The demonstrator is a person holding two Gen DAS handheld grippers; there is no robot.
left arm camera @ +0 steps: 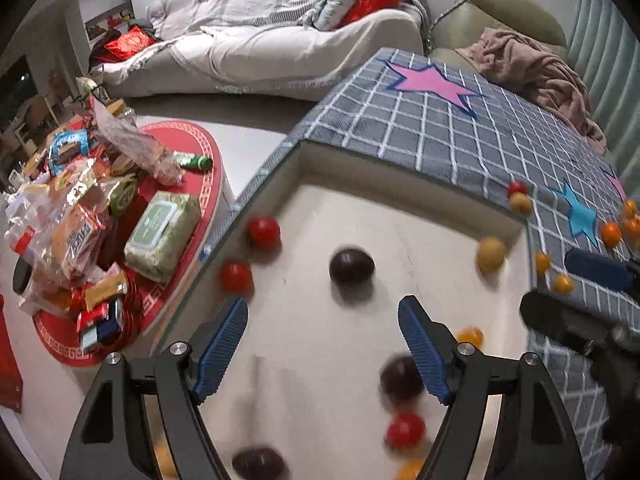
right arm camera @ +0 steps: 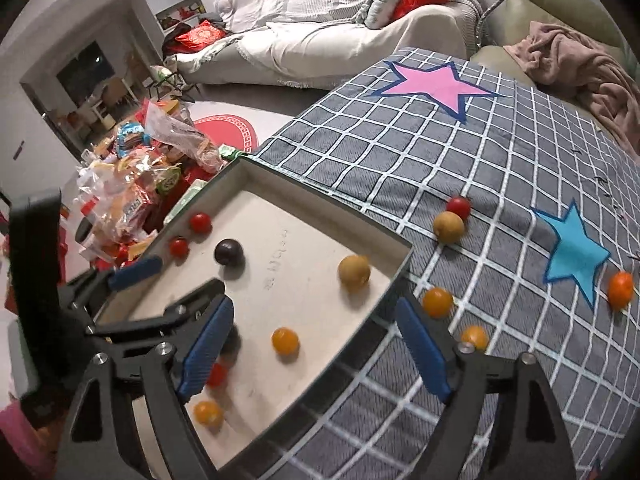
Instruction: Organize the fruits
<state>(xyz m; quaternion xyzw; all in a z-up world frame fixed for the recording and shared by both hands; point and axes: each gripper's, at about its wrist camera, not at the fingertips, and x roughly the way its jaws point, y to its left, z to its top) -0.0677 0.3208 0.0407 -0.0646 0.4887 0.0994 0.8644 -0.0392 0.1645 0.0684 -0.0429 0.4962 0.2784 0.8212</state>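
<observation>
Both your left hand-held gripper [left arm camera: 322, 348] and right hand-held gripper [right arm camera: 314, 348] stand apart, empty, over the tray [right arm camera: 320, 196]. Several fruits lie inside; next, reach the orange fruit [right arm camera: 437, 302] just outside the tray's edge.

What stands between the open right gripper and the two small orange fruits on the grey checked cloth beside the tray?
Nothing visible does. The right gripper is open and empty above the shallow white tray's right rim. The nearer orange fruit and the farther orange fruit lie on the grey checked cloth, uncovered.
</observation>
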